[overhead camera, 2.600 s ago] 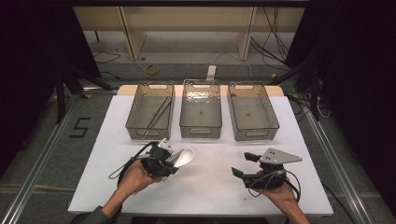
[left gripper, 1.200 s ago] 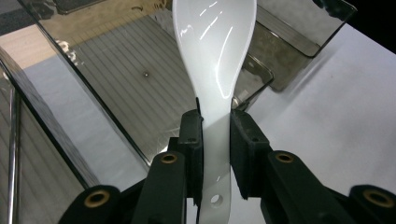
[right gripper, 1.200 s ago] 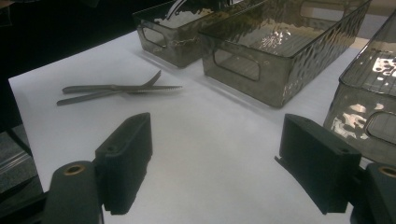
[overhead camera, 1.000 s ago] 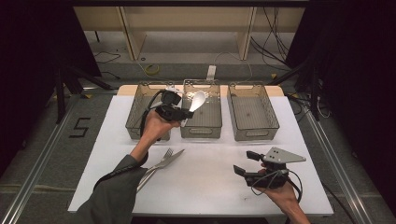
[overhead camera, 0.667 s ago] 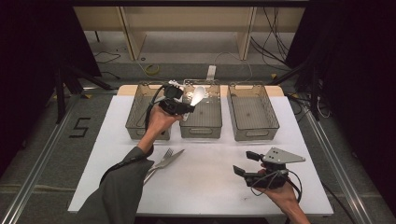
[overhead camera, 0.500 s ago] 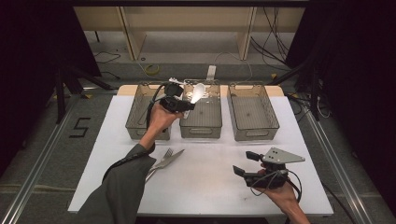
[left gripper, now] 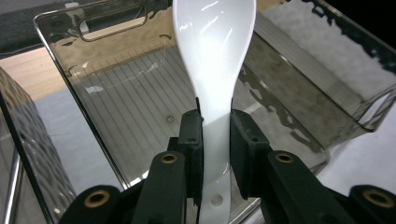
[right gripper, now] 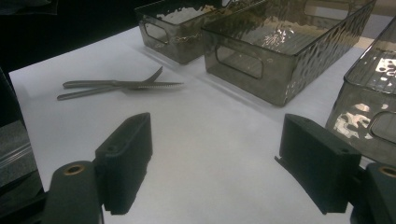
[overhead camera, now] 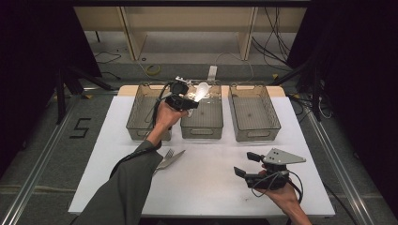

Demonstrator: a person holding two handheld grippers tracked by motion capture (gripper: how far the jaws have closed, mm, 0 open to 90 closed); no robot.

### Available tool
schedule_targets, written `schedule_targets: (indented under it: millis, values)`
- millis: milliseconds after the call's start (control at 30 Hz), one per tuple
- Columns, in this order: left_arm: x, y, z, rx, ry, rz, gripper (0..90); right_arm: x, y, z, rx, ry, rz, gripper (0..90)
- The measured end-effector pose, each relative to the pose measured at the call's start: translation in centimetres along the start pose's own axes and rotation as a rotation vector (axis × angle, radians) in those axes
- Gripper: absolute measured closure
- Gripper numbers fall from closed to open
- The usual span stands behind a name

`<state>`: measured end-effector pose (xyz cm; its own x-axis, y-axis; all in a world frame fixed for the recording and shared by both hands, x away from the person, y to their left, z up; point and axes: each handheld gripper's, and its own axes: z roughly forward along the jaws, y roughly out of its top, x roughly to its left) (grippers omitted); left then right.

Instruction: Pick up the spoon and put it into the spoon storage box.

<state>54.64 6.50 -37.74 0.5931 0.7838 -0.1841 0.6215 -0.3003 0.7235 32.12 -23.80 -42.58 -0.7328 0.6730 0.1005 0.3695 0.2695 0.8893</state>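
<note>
My left gripper [overhead camera: 190,100] is shut on the handle of a white spoon [overhead camera: 202,89], held above the middle clear bin [overhead camera: 202,135]. In the left gripper view the spoon [left gripper: 212,56] runs up from between the pads, its bowl out over the bin's ribbed floor [left gripper: 135,107]. The left gripper [left gripper: 215,140] is tilted down into that bin. My right gripper [overhead camera: 244,164] rests low at the front right of the white table, open with nothing in it. In the right gripper view that gripper [right gripper: 215,158] has only bare tabletop between its jaws.
A metal fork and knife [overhead camera: 170,158] lie crossed on the white table [overhead camera: 211,197] near the left forearm; these utensils [right gripper: 121,85] also lie beyond the right gripper's jaws. A left bin [overhead camera: 141,117] and a right bin [overhead camera: 256,112] flank the middle one.
The left hand lifted the spoon from the front of the table to the bins. Over the last second it moved a little farther back over the middle bin. The right hand kept still.
</note>
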Motion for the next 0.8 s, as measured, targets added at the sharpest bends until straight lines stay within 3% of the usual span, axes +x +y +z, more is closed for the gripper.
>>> schedule_targets:
  millis: [800]
  values:
    - [-0.2,-0.5,2.6,0.073,0.056,-0.002,74.6,0.1,0.0,0.0,0.004,0.009,-0.008,26.4]
